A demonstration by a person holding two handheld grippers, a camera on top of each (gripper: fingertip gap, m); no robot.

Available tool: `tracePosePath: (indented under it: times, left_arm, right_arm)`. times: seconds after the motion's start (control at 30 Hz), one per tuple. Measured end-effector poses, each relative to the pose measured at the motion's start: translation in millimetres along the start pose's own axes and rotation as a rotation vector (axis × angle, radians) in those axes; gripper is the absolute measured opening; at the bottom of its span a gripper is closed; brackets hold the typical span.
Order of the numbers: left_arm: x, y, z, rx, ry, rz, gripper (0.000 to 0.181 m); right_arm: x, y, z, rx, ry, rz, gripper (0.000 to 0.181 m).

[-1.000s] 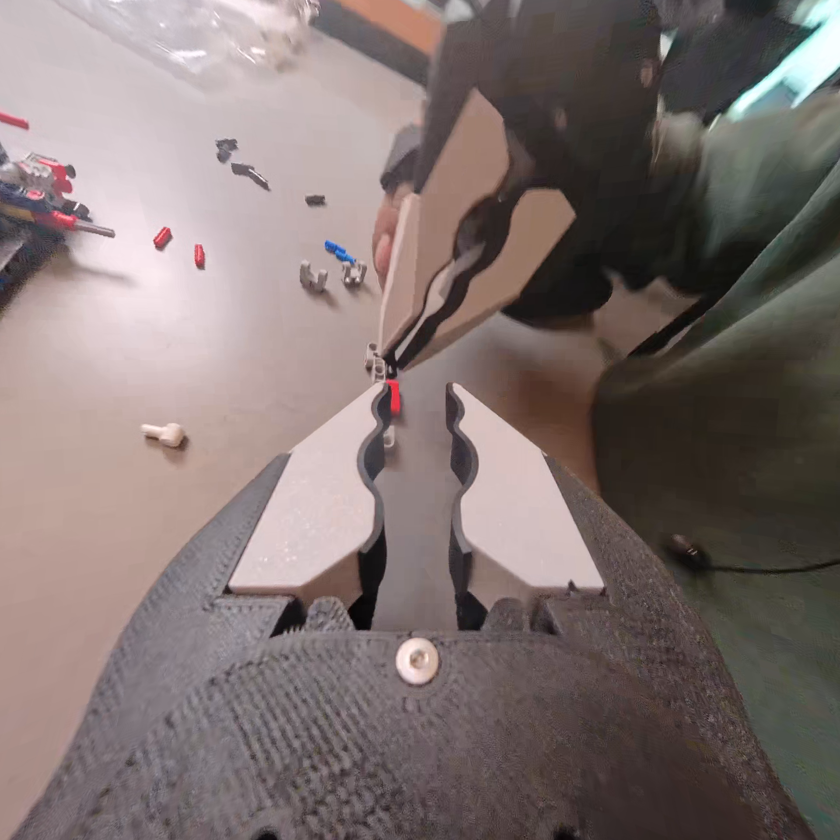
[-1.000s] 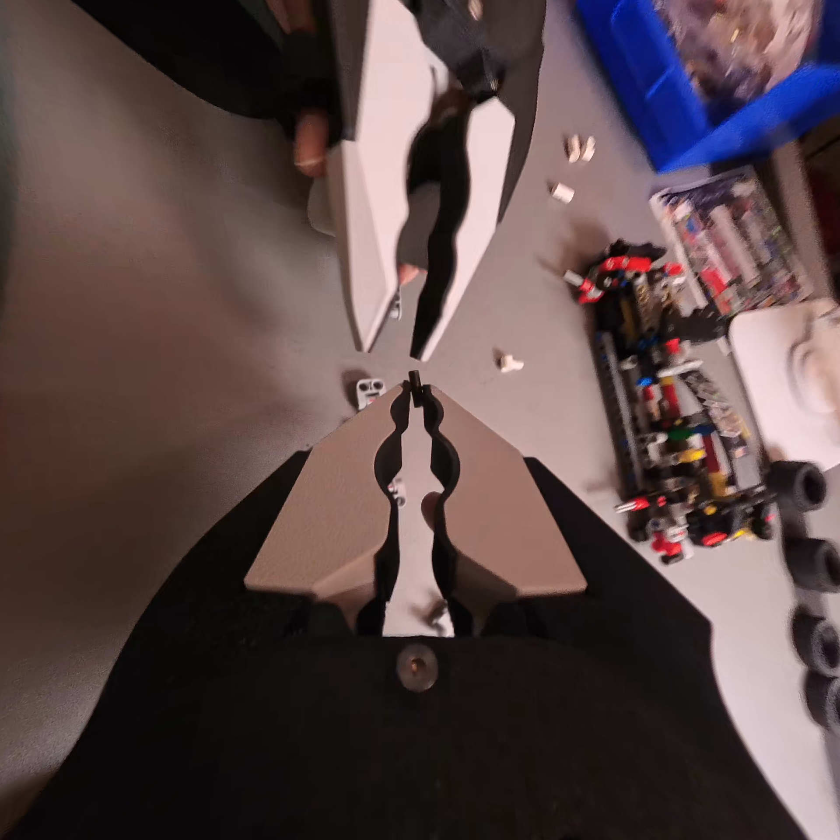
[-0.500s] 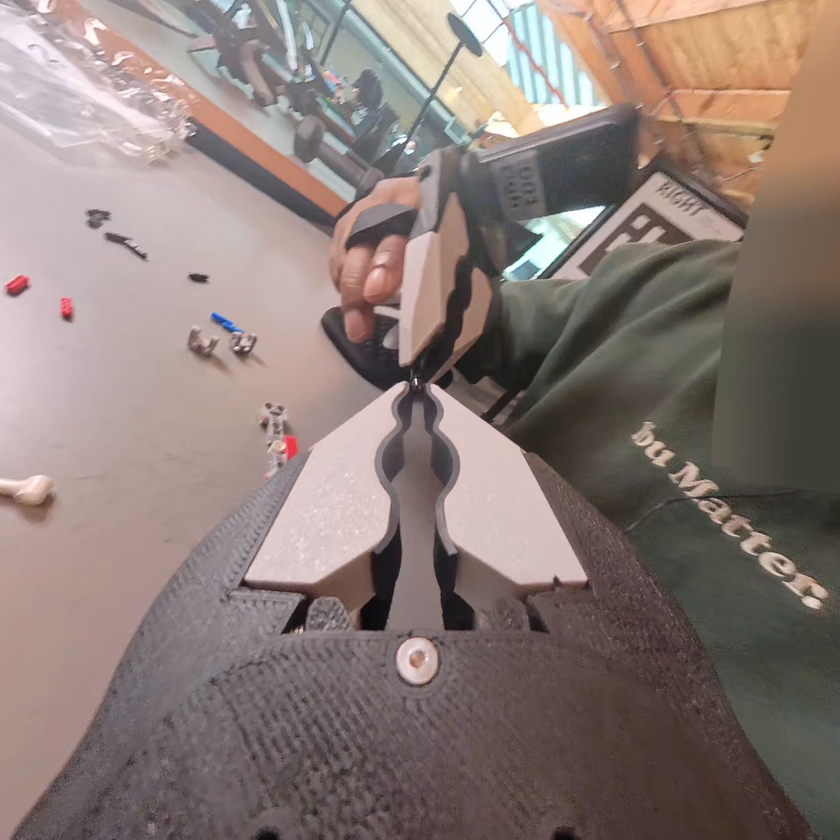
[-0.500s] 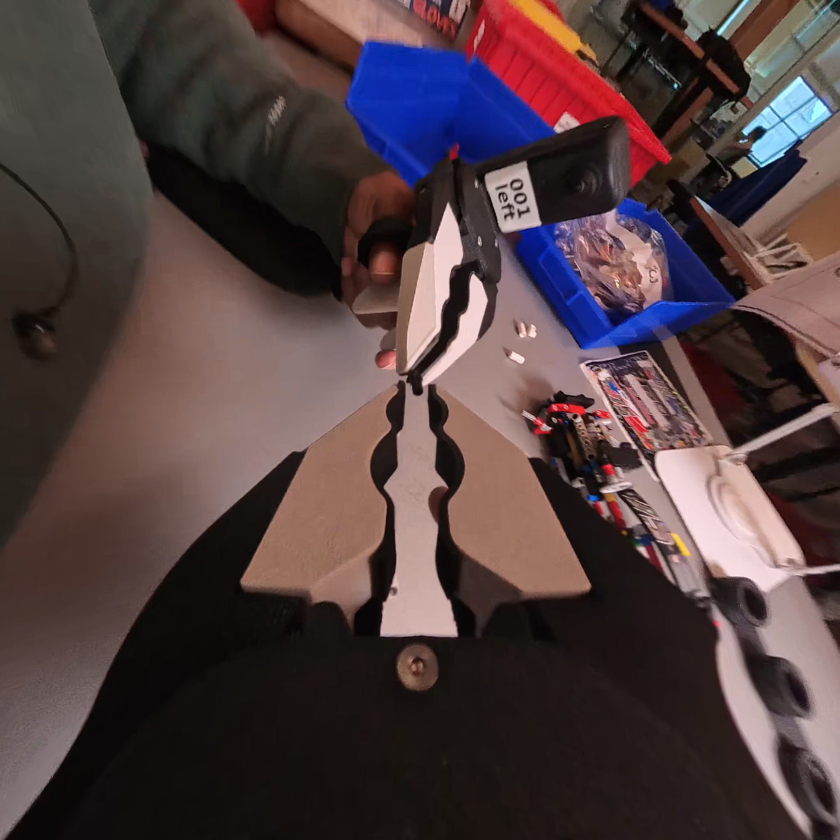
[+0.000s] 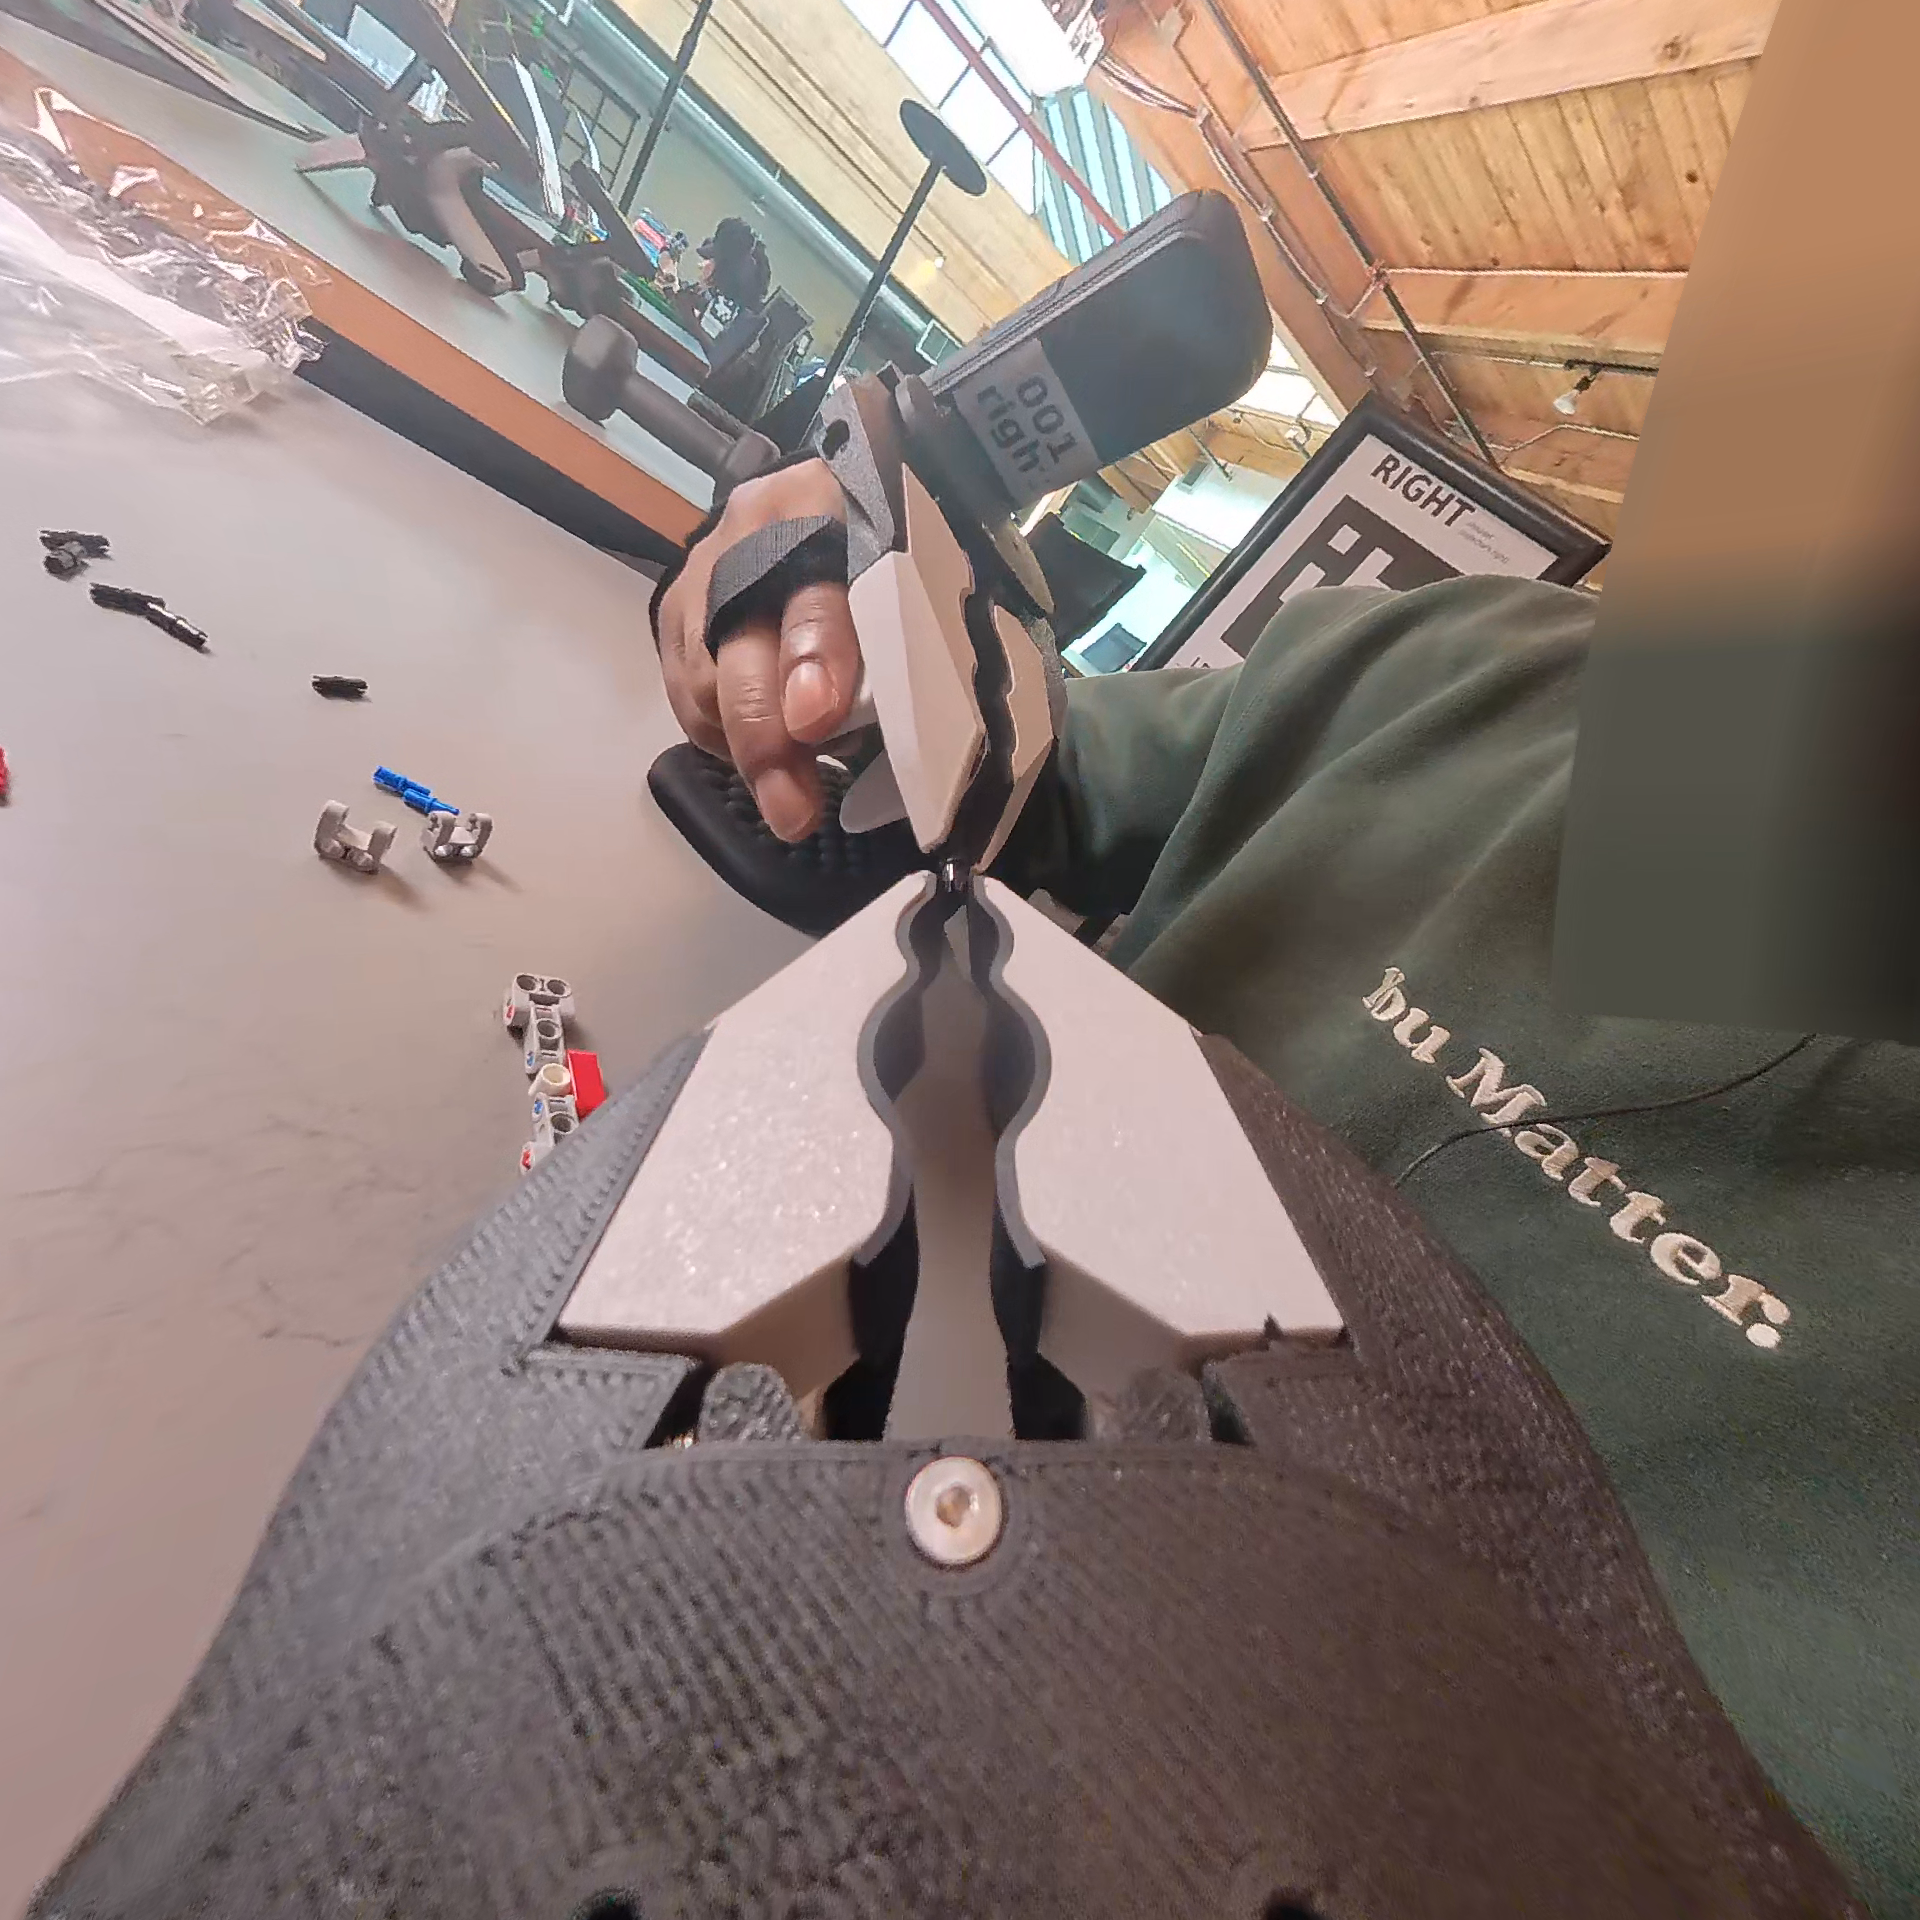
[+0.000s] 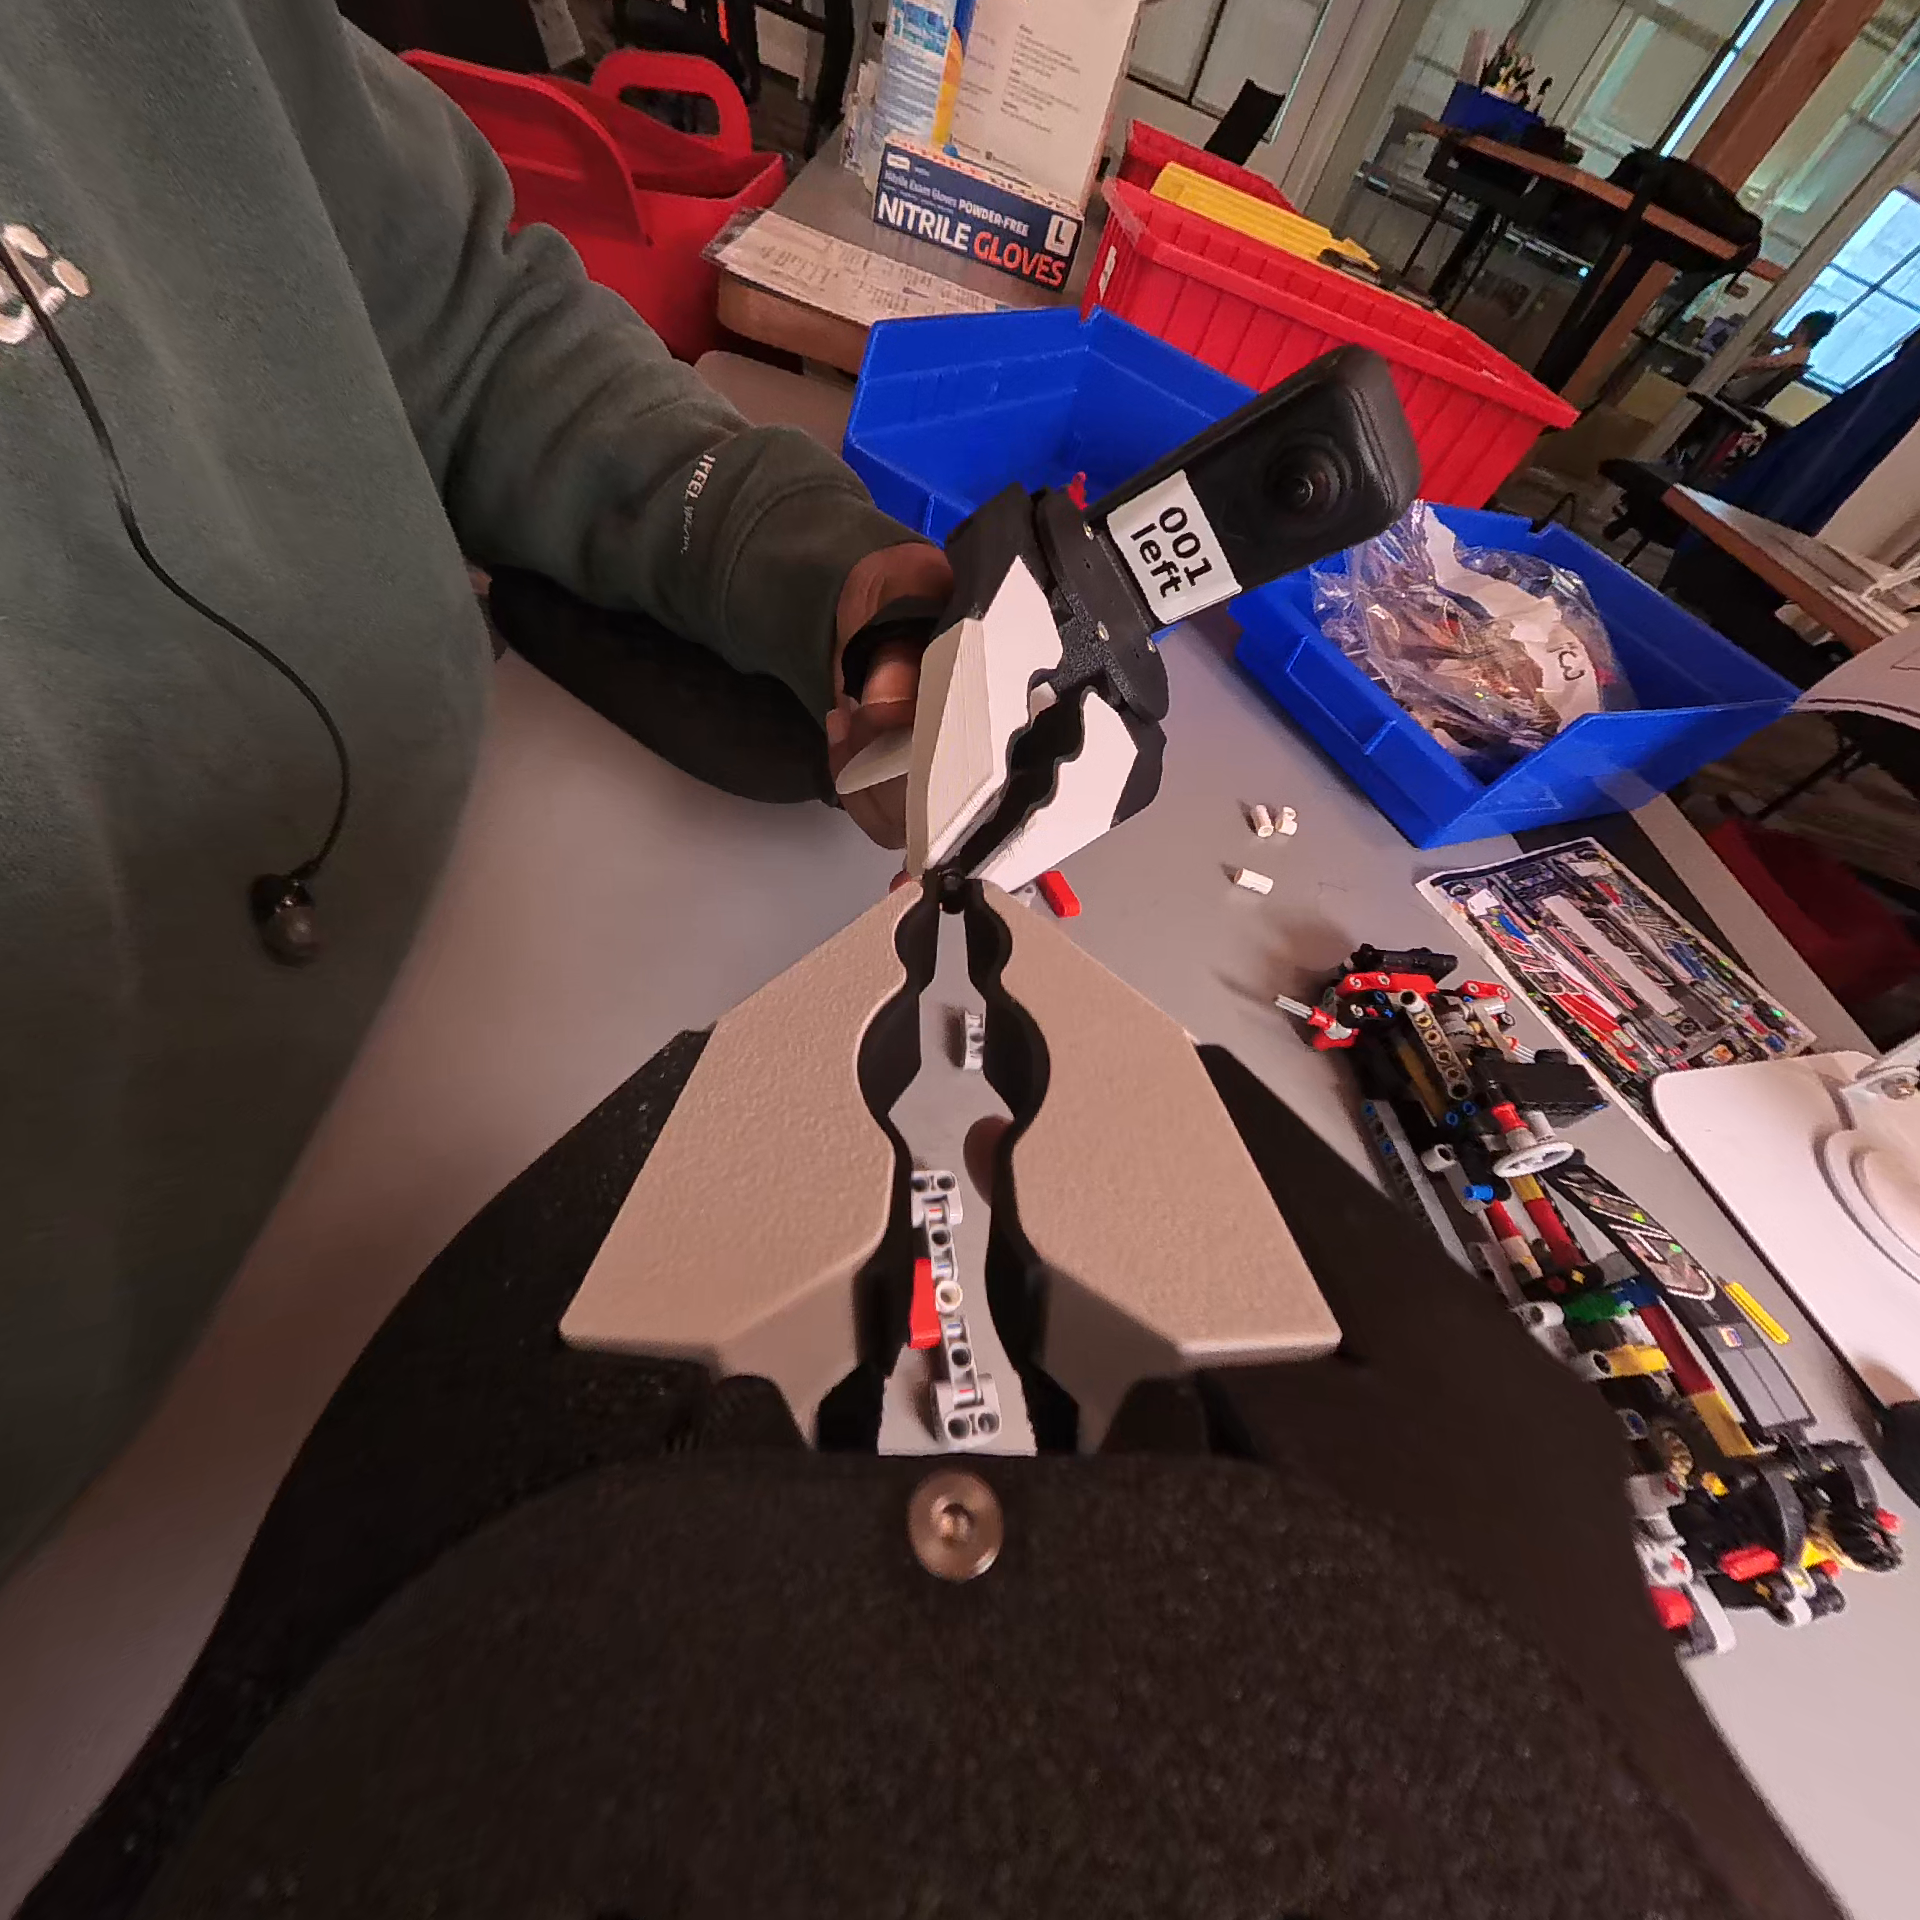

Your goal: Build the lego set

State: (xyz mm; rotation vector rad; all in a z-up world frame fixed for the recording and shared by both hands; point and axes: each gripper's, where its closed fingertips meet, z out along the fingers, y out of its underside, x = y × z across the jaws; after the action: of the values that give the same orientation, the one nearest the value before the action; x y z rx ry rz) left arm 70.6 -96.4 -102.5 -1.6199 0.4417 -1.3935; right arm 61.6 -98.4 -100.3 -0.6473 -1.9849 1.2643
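Note:
Both grippers are raised above the grey table and meet tip to tip. My left gripper (image 5: 951, 885) is shut on a small black pin (image 5: 951, 879). My right gripper (image 6: 951, 896) is shut on the same black pin (image 6: 952, 889) from the other end. The right gripper shows in the left wrist view (image 5: 961, 842), and the left gripper shows in the right wrist view (image 6: 951, 868). A grey beam assembly with a red piece (image 6: 948, 1309) lies on the table under the right gripper and also shows in the left wrist view (image 5: 545, 1049). The part-built lego car (image 6: 1538, 1195) lies to the right.
Loose grey connectors (image 5: 353, 836), a blue pin (image 5: 416, 795) and black pins (image 5: 145, 608) lie at the left, near a clear plastic bag (image 5: 125, 312). Blue bins (image 6: 1507, 675), a red bin (image 6: 1299, 291), an instruction booklet (image 6: 1621, 977) and small white pieces (image 6: 1252, 881) are at the right. My left and right fingertips are right by each other.
Both grippers rose from the table surface and tilted up. My left gripper, open one second ago, closed on the black pin that the right gripper holds.

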Motion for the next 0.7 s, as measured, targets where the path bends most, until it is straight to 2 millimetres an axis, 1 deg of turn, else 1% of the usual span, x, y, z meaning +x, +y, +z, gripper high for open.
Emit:
tracePosePath:
  times: [0.03, 0.17, 0.3, 0.4, 0.53, 0.7]
  left_arm:
    - [-1.4, 0.3, 0.0, 0.000, -0.006, -0.005, 0.002]
    - [-13.0, 3.7, 0.1, -0.015, -0.084, 0.027, 0.002]
    - [-24.1, 9.5, 0.6, -0.075, -0.197, 0.136, 0.004]
    - [-39.3, 16.7, -2.9, -0.146, -0.317, 0.219, 0.010]
    - [-64.9, 38.2, -11.0, -0.319, -0.478, 0.319, 0.023]
    - [-83.3, 66.7, -10.8, -0.525, -0.552, 0.390, 0.034]
  right_arm:
    - [0.5, 1.3, 0.0, -0.008, 0.000, 0.004, 0.003]
    - [3.9, 12.0, 0.4, -0.060, 0.000, 0.052, 0.003]
    - [4.5, 22.7, 0.0, -0.119, -0.015, 0.090, 0.003]
    - [5.5, 32.3, -4.0, -0.174, -0.030, 0.099, 0.002]
    - [9.7, 48.5, -13.3, -0.254, -0.033, 0.111, 0.002]
    - [12.8, 72.4, -21.9, -0.338, -0.035, 0.139, 0.002]
